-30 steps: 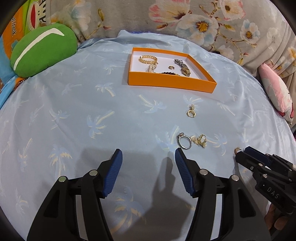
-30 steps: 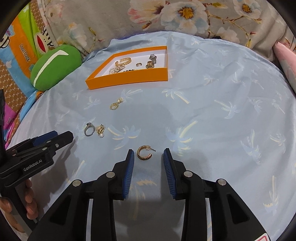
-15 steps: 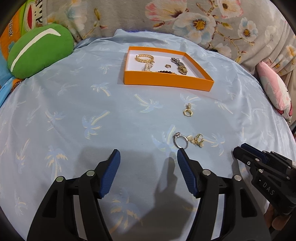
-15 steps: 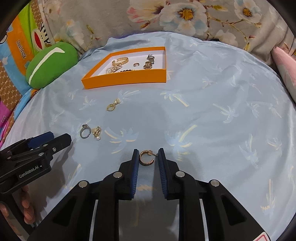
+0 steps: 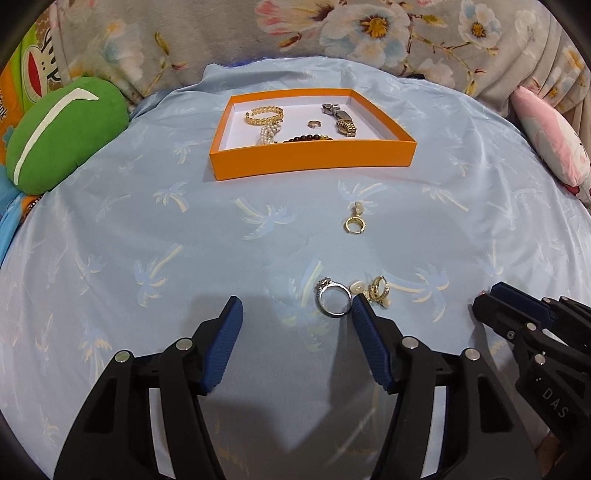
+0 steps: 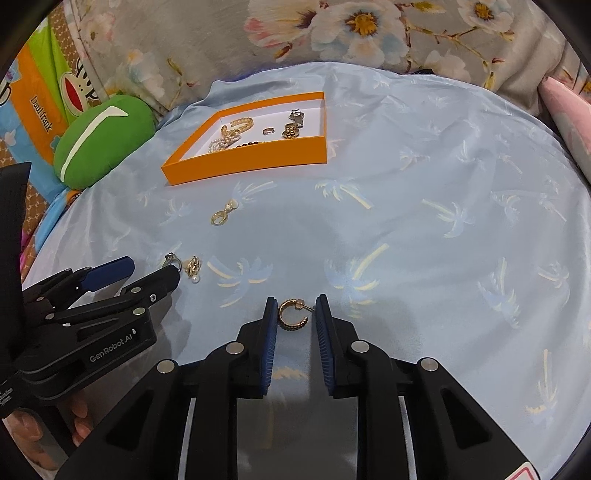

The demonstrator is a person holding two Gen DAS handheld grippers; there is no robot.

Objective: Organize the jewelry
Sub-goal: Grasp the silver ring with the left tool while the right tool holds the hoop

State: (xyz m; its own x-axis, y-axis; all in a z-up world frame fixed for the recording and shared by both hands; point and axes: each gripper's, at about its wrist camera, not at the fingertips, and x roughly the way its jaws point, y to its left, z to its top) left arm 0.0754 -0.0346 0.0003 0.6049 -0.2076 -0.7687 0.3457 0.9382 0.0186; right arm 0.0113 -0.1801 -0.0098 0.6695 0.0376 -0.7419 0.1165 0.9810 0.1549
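An orange tray (image 5: pixel 314 158) (image 6: pixel 251 162) at the back holds bracelets, a small ring and a watch. On the blue cloth lie a silver ring (image 5: pixel 334 297) (image 6: pixel 173 260), a gold pearl earring (image 5: pixel 378 291) (image 6: pixel 194 267) beside it, and a gold pendant (image 5: pixel 355 223) (image 6: pixel 221 214) farther back. My left gripper (image 5: pixel 295 314) is open, its right finger beside the silver ring. My right gripper (image 6: pixel 295 312) has its jaws close around a gold hoop earring (image 6: pixel 291 314) on the cloth, with small gaps still showing on both sides.
A green cushion (image 5: pixel 62 133) sits at the back left, a pink cushion (image 5: pixel 546 144) at the back right. Floral fabric (image 6: pixel 369 29) rises behind the cloth. The right gripper's body (image 5: pixel 535 343) is at the left view's right edge.
My right gripper's jaws have narrowed around the hoop earring. My left gripper has moved forward and right, so its right finger now reaches the silver ring.
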